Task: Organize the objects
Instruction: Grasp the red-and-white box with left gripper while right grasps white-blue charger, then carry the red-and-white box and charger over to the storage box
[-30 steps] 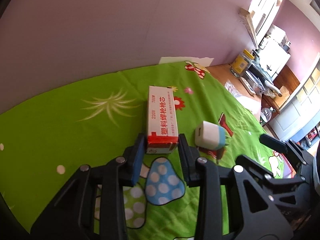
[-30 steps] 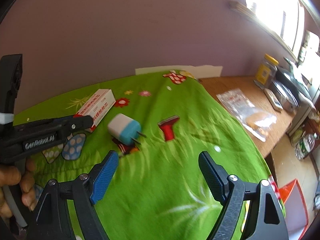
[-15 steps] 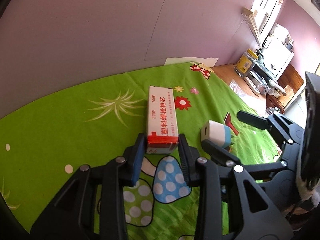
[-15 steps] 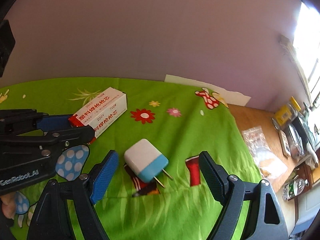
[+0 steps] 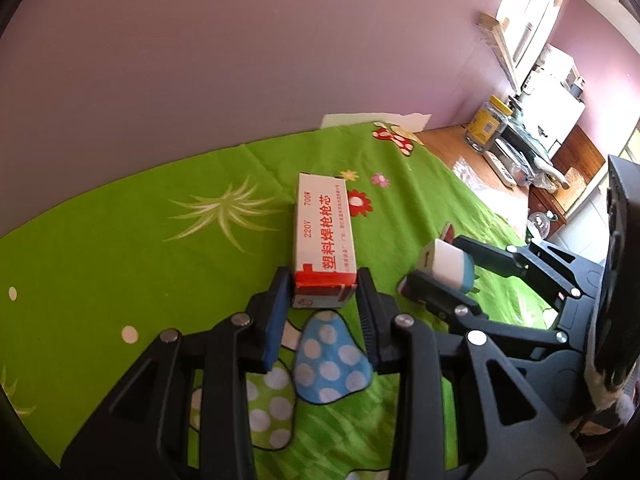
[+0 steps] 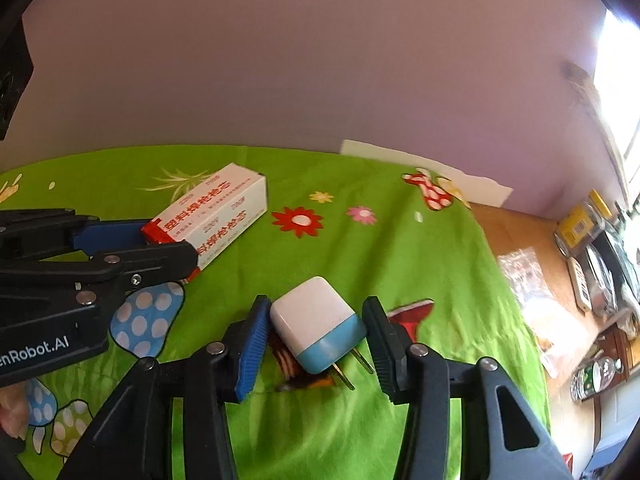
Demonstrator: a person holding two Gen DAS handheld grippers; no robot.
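A white box with a red end and red lettering (image 5: pixel 324 224) lies on the green cloth (image 5: pixel 120 240). My left gripper (image 5: pixel 323 280) is shut on its near red end, one pad on each long side. To the right lies a white and blue plug-in charger (image 6: pixel 312 320), its two prongs pointing toward me and to the right. My right gripper (image 6: pixel 315 304) straddles it and its jaws are closing, both pads against the charger's sides. In the left wrist view the right gripper (image 5: pixel 432 262) clasps the charger (image 5: pixel 444 260). The left gripper (image 6: pixel 120 248) shows at the left of the right wrist view.
The green cloth has mushroom and flower prints and ends at a mauve wall (image 6: pixel 320 60). A white sheet (image 6: pixel 400 156) pokes out at the back. To the right a wooden counter (image 6: pixel 520 232) holds a plastic bag (image 6: pixel 524 276), a yellow-lidded jar (image 5: pixel 486 124) and a power strip.
My right gripper came in over the charger, rolled a little, and its jaws narrowed from wide apart to touching the charger's sides. The left gripper and the box have not moved.
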